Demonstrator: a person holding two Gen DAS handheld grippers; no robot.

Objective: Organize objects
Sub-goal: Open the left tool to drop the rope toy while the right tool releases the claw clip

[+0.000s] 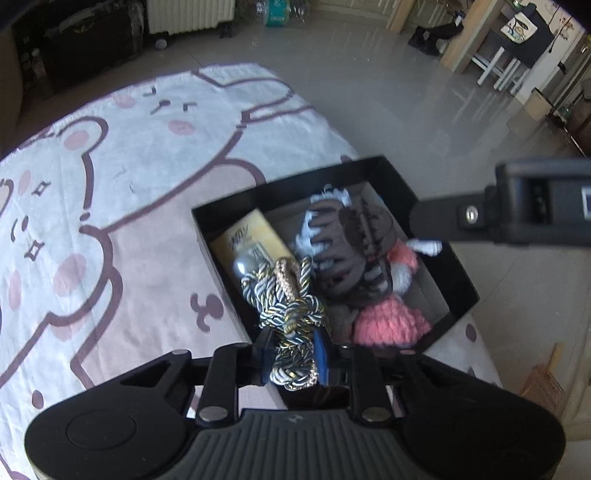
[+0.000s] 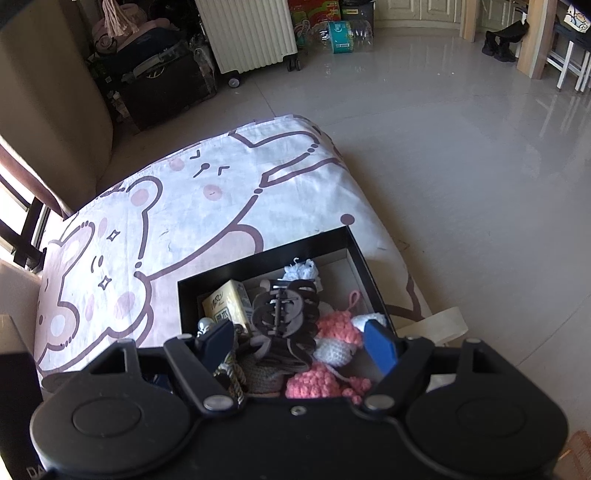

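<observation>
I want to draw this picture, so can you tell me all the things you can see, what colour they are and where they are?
Box: one, black, on the blanket near its edge.
Cord: one bundle, silver, gold and dark twisted, held over the near left of the box.
Hair clip: one, brown, middle of the box on top.
Carton: one, yellow, left side of the box.
Knitted toys: several pieces, pink and white, right side of the box.
Blanket: one, white and pink with cartoon bears, under the box.
Radiator: one, white, on wheels by the far wall.
Left gripper: black with blue pads, shut on the cord.
Right gripper: black with blue pads, open above the box.
</observation>
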